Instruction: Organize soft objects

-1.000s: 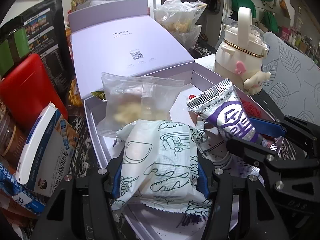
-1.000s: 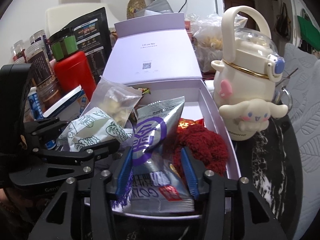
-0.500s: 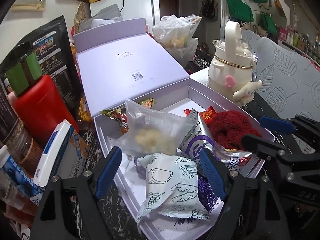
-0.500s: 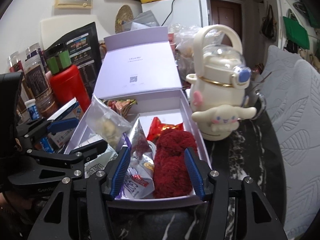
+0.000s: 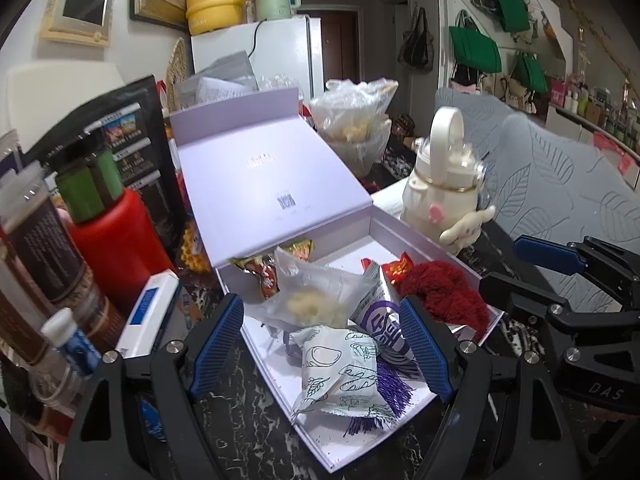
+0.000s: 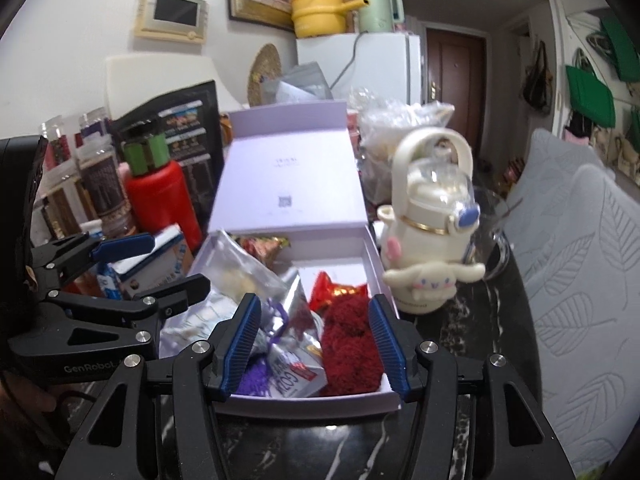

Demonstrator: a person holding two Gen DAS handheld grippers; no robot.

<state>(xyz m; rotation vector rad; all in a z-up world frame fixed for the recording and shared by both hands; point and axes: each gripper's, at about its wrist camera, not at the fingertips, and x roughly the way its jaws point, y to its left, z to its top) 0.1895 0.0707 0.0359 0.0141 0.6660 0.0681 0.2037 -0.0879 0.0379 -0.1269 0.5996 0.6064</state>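
Note:
An open lilac box [image 5: 430, 242] [image 6: 378, 276] sits on the dark marble table with its lid [image 5: 264, 184] raised behind. Inside lie a white printed packet [image 5: 344, 372], a clear bag of pale snacks [image 5: 312, 300] [image 6: 240, 276], a silver and purple packet [image 5: 380, 324] [image 6: 292, 360], a red fluffy piece [image 5: 444, 292] [image 6: 350, 344], a purple tassel [image 5: 390, 384] and small candy wrappers [image 5: 260, 270]. My left gripper [image 5: 322, 344] is open and empty above the box's near end. My right gripper [image 6: 314, 344] is open and empty, also pulled back over the box.
A cream character kettle [image 5: 444, 188] [image 6: 432, 232] stands right of the box. A red bottle with a green cap [image 5: 108, 232] [image 6: 156, 188], jars, a black pouch [image 5: 120, 136] and a blue and white carton [image 5: 148, 316] crowd the left. A grey cushioned chair [image 6: 580, 260] is at right.
Both grippers let go of their packets, opened, and drew back and up. The white packet and the silver and purple packet now lie in the box.

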